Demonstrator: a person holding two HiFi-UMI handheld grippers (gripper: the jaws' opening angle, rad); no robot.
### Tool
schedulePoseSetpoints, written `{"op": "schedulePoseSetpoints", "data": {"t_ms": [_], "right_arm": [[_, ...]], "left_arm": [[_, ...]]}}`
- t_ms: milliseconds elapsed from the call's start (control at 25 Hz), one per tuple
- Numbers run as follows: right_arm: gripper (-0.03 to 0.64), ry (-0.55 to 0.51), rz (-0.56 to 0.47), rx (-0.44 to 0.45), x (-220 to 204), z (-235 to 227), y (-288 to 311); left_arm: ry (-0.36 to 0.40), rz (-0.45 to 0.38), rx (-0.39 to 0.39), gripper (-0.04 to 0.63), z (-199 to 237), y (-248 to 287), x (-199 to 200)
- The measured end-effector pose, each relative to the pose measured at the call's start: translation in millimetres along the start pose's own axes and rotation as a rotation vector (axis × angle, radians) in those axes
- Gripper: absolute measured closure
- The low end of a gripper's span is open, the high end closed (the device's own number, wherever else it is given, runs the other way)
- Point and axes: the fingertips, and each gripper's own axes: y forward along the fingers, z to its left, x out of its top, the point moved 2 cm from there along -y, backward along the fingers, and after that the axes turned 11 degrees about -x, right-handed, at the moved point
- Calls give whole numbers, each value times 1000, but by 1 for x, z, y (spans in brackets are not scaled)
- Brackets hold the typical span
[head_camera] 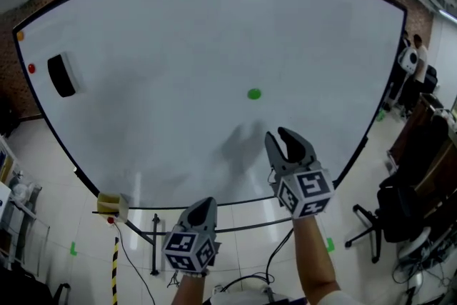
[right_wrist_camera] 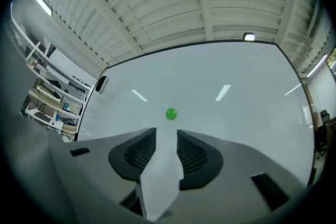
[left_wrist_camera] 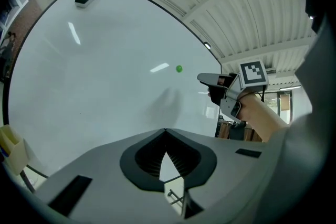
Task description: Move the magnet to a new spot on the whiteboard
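A small round green magnet (head_camera: 254,93) sticks to the big whiteboard (head_camera: 178,46), a little right of its middle. My right gripper (head_camera: 286,142) is raised in front of the board just below and right of the magnet, jaws open with nothing between them. In the right gripper view the magnet (right_wrist_camera: 170,113) shows just past the open jaw tips (right_wrist_camera: 167,136), apart from them. My left gripper (head_camera: 203,206) hangs lower, near the board's bottom edge, jaws shut and empty (left_wrist_camera: 166,132). The left gripper view also shows the magnet (left_wrist_camera: 179,68) and the right gripper (left_wrist_camera: 212,83).
A black eraser (head_camera: 61,75), a red magnet (head_camera: 31,68) and an orange one (head_camera: 20,35) sit at the board's far left. A yellow box (head_camera: 112,204) hangs at its lower left corner. Office chairs (head_camera: 400,211) and people (head_camera: 414,57) are at the right.
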Motion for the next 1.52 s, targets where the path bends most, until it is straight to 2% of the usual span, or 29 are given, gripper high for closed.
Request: {"op": "schedulePoseSetpoints", "data": {"t_ms": [160, 360, 520, 840, 1200, 1320, 1520], "right_arm": [[413, -67, -24, 2, 17, 5, 29], [413, -300, -74, -92, 36, 12, 60], [413, -393, -55, -105, 34, 19, 83], [444, -420, -51, -102, 30, 23, 98], [486, -467, -57, -95, 31, 26, 100], [485, -440, -54, -88, 32, 24, 96], [483, -337, -77, -41, 40, 19, 61]], "left_arm": [[1, -8, 12, 601, 1, 5, 4], [0, -16, 30, 601, 4, 7, 5], [-7, -27, 48, 601, 10, 4, 6], [-16, -44, 75, 601, 16, -3, 8], [-24, -45, 69, 601, 15, 0, 5], [-27, -41, 66, 601, 12, 2, 4], [-33, -36, 63, 601, 8, 2, 1]]}}
